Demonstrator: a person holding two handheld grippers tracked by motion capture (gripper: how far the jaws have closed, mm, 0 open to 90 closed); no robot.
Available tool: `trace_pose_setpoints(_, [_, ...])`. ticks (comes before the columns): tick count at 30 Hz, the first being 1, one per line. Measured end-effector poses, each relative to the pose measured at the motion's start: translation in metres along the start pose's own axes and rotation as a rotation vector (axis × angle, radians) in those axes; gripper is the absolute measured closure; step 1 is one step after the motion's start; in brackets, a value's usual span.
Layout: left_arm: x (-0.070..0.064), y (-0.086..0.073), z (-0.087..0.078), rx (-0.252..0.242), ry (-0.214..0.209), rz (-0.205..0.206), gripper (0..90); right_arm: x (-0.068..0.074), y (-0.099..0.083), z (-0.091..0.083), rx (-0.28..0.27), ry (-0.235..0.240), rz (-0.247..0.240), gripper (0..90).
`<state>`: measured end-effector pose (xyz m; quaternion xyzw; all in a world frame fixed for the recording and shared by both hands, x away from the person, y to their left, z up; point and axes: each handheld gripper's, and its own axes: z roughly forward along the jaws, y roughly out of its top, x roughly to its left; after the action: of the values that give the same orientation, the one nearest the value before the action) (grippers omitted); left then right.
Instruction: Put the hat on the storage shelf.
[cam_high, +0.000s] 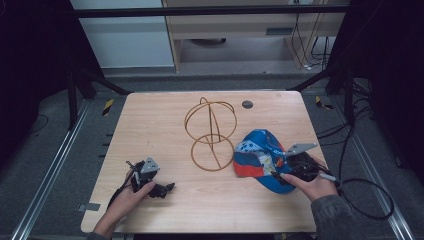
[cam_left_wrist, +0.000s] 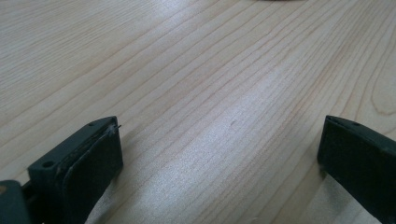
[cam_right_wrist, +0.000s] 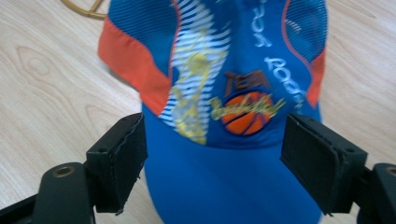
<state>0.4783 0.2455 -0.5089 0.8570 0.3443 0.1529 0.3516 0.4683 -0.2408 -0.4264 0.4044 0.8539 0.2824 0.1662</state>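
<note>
Jaws of the right gripper (cam_right_wrist: 212, 168) stand released astride the blue baseball cap's (cam_right_wrist: 219, 93) brim, while the left gripper (cam_left_wrist: 219, 154) rests released on the worktop (cam_left_wrist: 196, 70).

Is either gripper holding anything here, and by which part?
No. The right gripper stands open around the cap's brim; the left gripper is open over bare table.

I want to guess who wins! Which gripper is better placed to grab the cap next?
Probably the right gripper: its open jaws already sit on both sides of the blue cap's brim. The left gripper is open over bare table, far from the cap.
</note>
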Motion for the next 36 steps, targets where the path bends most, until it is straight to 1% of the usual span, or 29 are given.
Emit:
trace_pose_setpoints(2, [0.000, 0.000, 0.000, 0.000, 0.000, 0.001, 0.0, -0.002, 0.003, -0.001, 0.004, -0.001, -0.002, 22.7])
trace_pose_setpoints(3, [0.000, 0.000, 0.000, 0.003, 0.001, 0.003, 0.0, -0.005, 0.009, -0.002, 0.013, 0.011, -0.004, 23.2])
trace_pose_setpoints(4, [0.000, 0.000, 0.000, 0.003, 0.001, 0.003, 0.0, -0.005, 0.009, -0.002, 0.013, 0.011, -0.004, 23.2])
trace_pose_setpoints(5, [0.000, 0.000, 0.000, 0.003, 0.000, 0.003, 0.0, -0.008, 0.015, -0.003, 0.018, 0.017, -0.001, 24.3])
trace_pose_setpoints(7, [0.000, 0.000, 0.000, 0.003, 0.001, 0.003, 0.0, -0.010, 0.019, -0.003, 0.024, 0.027, 0.000, 27.0])
trace_pose_setpoints(8, [0.000, 0.000, 0.000, 0.003, 0.001, 0.003, 0.0, -0.010, 0.019, -0.003, 0.024, 0.027, 0.000, 27.0])
trace_pose_setpoints(9, [0.000, 0.000, 0.000, 0.003, 0.001, 0.003, 0.0, -0.011, 0.021, -0.001, 0.025, 0.034, 0.001, 27.1])
trace_pose_setpoints(10, [0.000, 0.000, 0.000, 0.003, 0.001, 0.003, 0.0, -0.013, 0.023, 0.002, 0.033, 0.037, 0.002, 30.1])
trace_pose_setpoints(11, [0.000, 0.000, 0.000, 0.003, 0.001, 0.003, 0.0, -0.013, 0.024, 0.003, 0.034, 0.042, 0.012, 30.5])
trace_pose_setpoints(13, [0.000, 0.000, 0.000, 0.003, 0.001, 0.003, 0.0, -0.014, 0.025, 0.005, 0.035, 0.048, 0.010, 30.6])
trace_pose_setpoints(14, [0.000, 0.000, 0.000, 0.003, 0.001, 0.003, 0.0, -0.015, 0.027, 0.008, 0.035, 0.062, 0.028, 33.1])
trace_pose_setpoints(15, [0.000, 0.000, 0.000, 0.003, 0.001, 0.003, 0.0, -0.015, 0.027, 0.008, 0.035, 0.062, 0.028, 33.1])
trace_pose_setpoints(16, [0.000, 0.000, 0.000, 0.003, 0.001, 0.003, 0.0, -0.017, 0.029, 0.012, 0.041, 0.067, 0.046, 34.2])
trace_pose_setpoints(17, [0.000, 0.000, 0.000, 0.003, 0.001, 0.003, 0.0, -0.017, 0.031, 0.013, 0.044, 0.071, 0.051, 34.7])
trace_pose_setpoints(19, [0.000, 0.000, 0.000, 0.003, 0.001, 0.003, 0.0, -0.018, 0.033, 0.015, 0.042, 0.067, 0.054, 35.4])
trace_pose_setpoints(20, [0.000, 0.000, 0.000, 0.003, 0.001, 0.003, 0.0, -0.018, 0.035, 0.017, 0.036, 0.069, 0.059, 37.2])
trace_pose_setpoints(21, [0.000, 0.000, 0.000, 0.003, 0.001, 0.003, 0.0, -0.019, 0.038, 0.021, 0.043, 0.073, 0.058, 39.3])
trace_pose_setpoints(23, [0.000, 0.000, 0.000, 0.003, 0.001, 0.003, 0.0, -0.018, 0.040, 0.023, 0.049, 0.072, 0.059, 40.2])
trace_pose_setpoints(24, [0.000, 0.000, 0.000, 0.003, 0.001, 0.003, 0.0, -0.019, 0.043, 0.028, 0.060, 0.086, 0.066, 45.5])
trace_pose_setpoints(25, [0.000, 0.000, 0.000, 0.003, 0.001, 0.004, 0.0, -0.019, 0.044, 0.030, 0.057, 0.088, 0.062, 47.9])
trace_pose_setpoints(26, [0.000, 0.000, 0.000, 0.003, 0.001, 0.004, 0.0, -0.019, 0.044, 0.030, 0.057, 0.088, 0.062, 47.9])
trace_pose_setpoints(27, [0.000, 0.000, -0.001, 0.002, 0.001, 0.002, 0.0, -0.020, 0.045, 0.032, 0.066, 0.095, 0.059, 50.8])
trace_pose_setpoints(28, [0.000, 0.000, -0.001, 0.002, 0.001, 0.002, 0.0, -0.020, 0.046, 0.035, 0.074, 0.097, 0.049, 58.9])
trace_pose_setpoints(29, [-0.001, 0.000, 0.000, 0.000, 0.001, -0.001, 0.0, -0.020, 0.047, 0.035, 0.072, 0.097, 0.036, 64.7])
trace_pose_setpoints(30, [-0.001, 0.000, 0.000, 0.000, 0.001, -0.001, 0.0, -0.021, 0.049, 0.034, 0.074, 0.106, 0.032, 77.2])
trace_pose_setpoints(31, [-0.001, 0.000, 0.000, 0.000, 0.001, -0.001, 0.0, -0.021, 0.049, 0.034, 0.074, 0.106, 0.032, 77.2])
trace_pose_setpoints(32, [0.000, 0.000, -0.001, 0.004, 0.001, 0.003, 0.0, -0.022, 0.049, 0.033, 0.070, 0.118, 0.033, 81.6])
trace_pose_setpoints(33, [0.000, 0.000, 0.000, 0.002, -0.002, 0.001, 0.0, -0.024, 0.050, 0.032, 0.074, 0.135, 0.037, 87.8])
trace_pose_setpoints(36, [-0.001, -0.001, 0.000, 0.001, -0.003, 0.001, 0.0, -0.025, 0.049, 0.033, 0.069, 0.145, 0.048, 89.3])
